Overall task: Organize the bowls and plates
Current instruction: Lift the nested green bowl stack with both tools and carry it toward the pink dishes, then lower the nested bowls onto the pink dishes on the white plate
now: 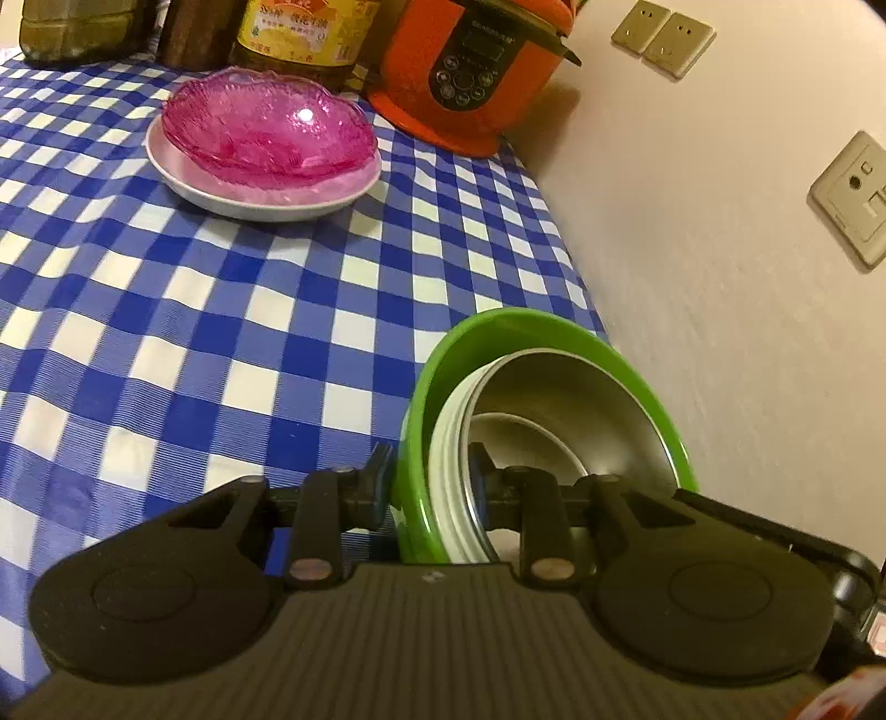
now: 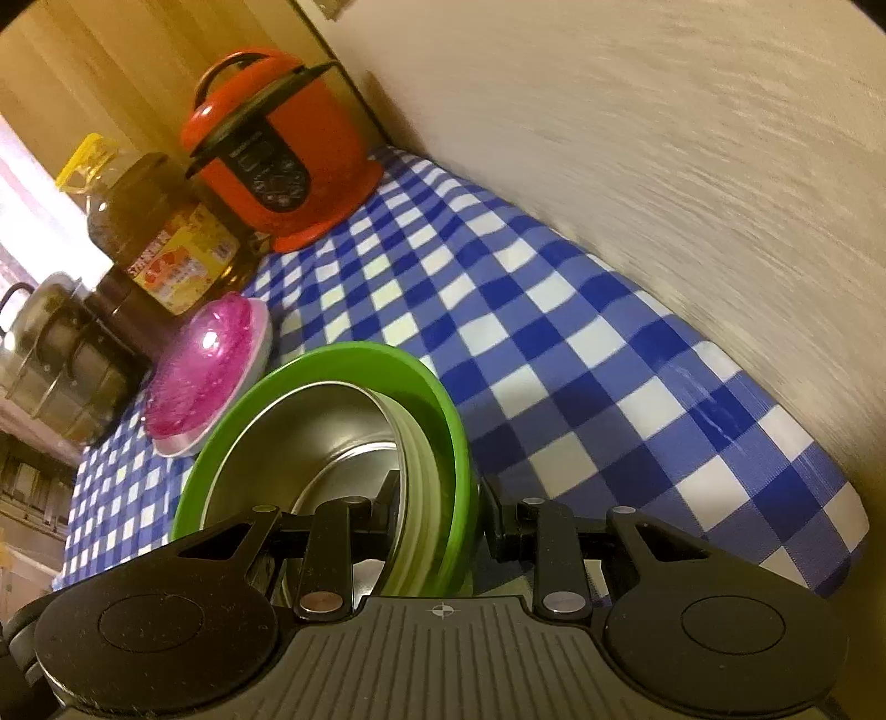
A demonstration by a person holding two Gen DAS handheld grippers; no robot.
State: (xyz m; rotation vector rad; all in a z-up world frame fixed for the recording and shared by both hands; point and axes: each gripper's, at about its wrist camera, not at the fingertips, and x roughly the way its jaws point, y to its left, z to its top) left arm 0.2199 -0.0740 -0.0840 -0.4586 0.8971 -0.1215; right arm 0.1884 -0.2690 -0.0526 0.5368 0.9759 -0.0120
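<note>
1. Your left claw point(image 1: 429, 482) is clamped on the rim of the green bowl point(image 1: 412, 410); one finger sits outside the wall, the other inside.
2. Your right claw point(image 2: 437, 515) grips the opposite rim of that bowl point(image 2: 454, 432).
3. Nested inside it is a steel bowl point(image 1: 581, 410).
4. Farther off on the checked desk point(image 1: 221, 332), a pink glass bowl point(image 1: 266, 127) sits on a white plate point(image 1: 232, 202).
5. Behind them stand an orange cooker point(image 1: 470, 72) and an oil bottle point(image 1: 299, 39).

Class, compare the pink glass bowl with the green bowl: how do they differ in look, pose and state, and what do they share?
The pink glass bowl is see-through and patterned; the green bowl is opaque and plain. The pink glass bowl rests level on a white plate; the green bowl is tilted, with the left claw and right claw each clamped on its rim. The pink glass bowl looks empty; the green bowl holds a steel bowl. Both are stacked with other dishes.
</note>
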